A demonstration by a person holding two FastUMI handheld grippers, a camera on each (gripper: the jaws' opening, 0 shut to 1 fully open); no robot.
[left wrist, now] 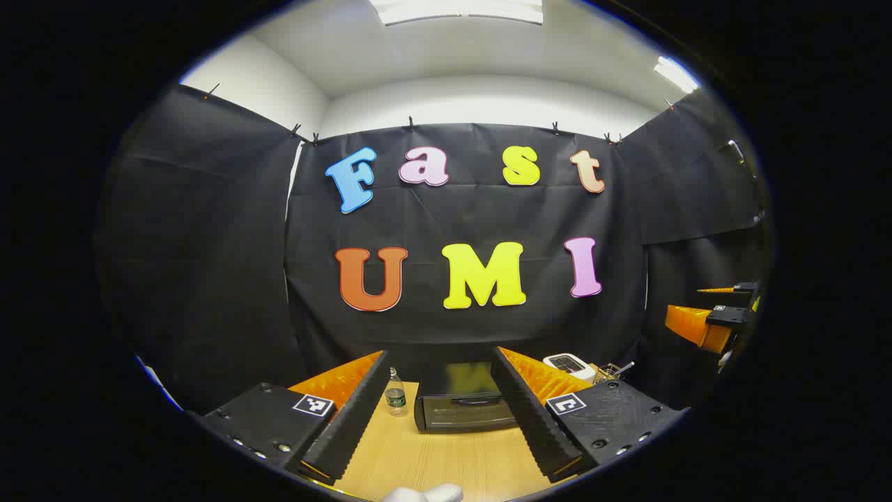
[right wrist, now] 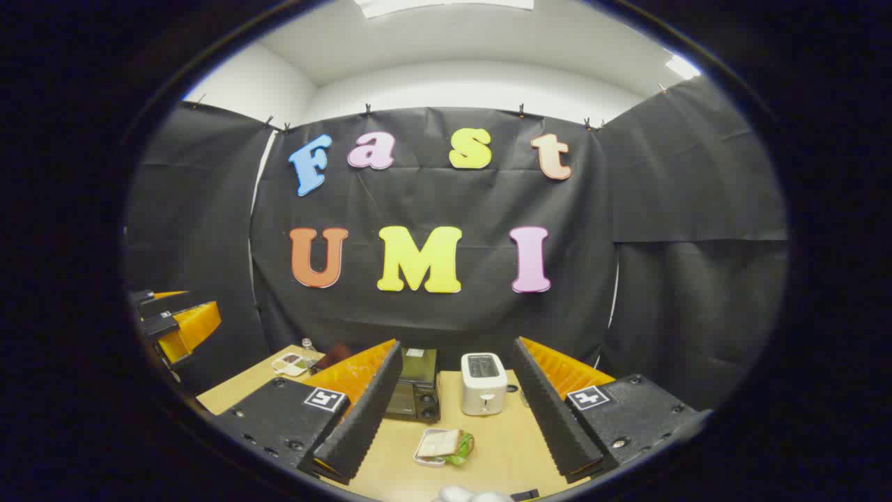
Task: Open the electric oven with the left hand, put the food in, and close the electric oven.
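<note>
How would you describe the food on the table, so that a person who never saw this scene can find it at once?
Start at the wooden table below the black wall. On it stand a dark oven and, to its right, a white toaster. The food lies in front of both, nearer the camera, between the right gripper fingers: a flat sandwich with green leaf on a small white tray, the only low, soft item there.

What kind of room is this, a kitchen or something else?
Probably a staged recording booth, not a real kitchen: black cloth walls surround one wooden table holding an electric oven, a toaster and a sandwich.
</note>
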